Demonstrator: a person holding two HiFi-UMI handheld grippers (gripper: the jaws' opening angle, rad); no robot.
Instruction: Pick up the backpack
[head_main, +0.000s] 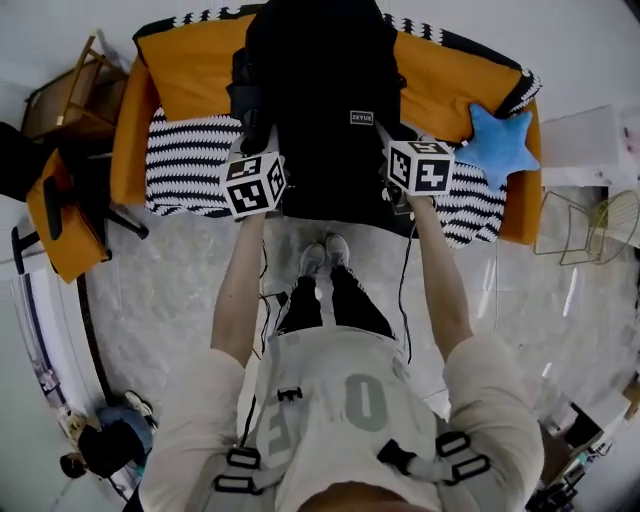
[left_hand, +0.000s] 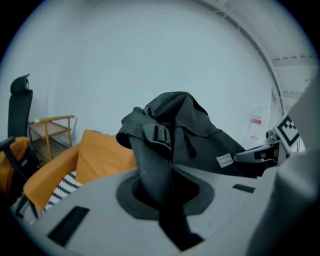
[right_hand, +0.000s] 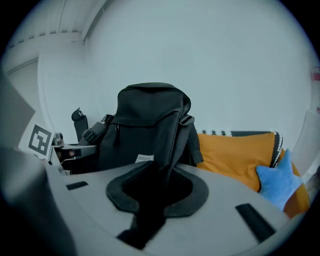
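A black backpack (head_main: 320, 90) hangs upright in front of the orange sofa (head_main: 190, 70), held up between my two grippers. In the left gripper view, my left gripper (left_hand: 165, 196) is shut on a woven shoulder strap (left_hand: 150, 160) with a buckle, and the backpack (left_hand: 200, 137) rises behind it. The right gripper view shows my right gripper (right_hand: 154, 194) shut on the other black strap (right_hand: 167, 162), close under the backpack (right_hand: 147, 125). From the head view, the left gripper (head_main: 262, 142) and right gripper (head_main: 392, 138) sit at the bag's two lower sides.
The sofa carries a black-and-white striped blanket (head_main: 185, 150) and a blue star cushion (head_main: 500, 145). A wooden side table (head_main: 75, 95) and an office chair (head_main: 60, 210) stand at the left, wire chairs (head_main: 590, 225) at the right. The person's feet (head_main: 325, 258) stand on the marble floor.
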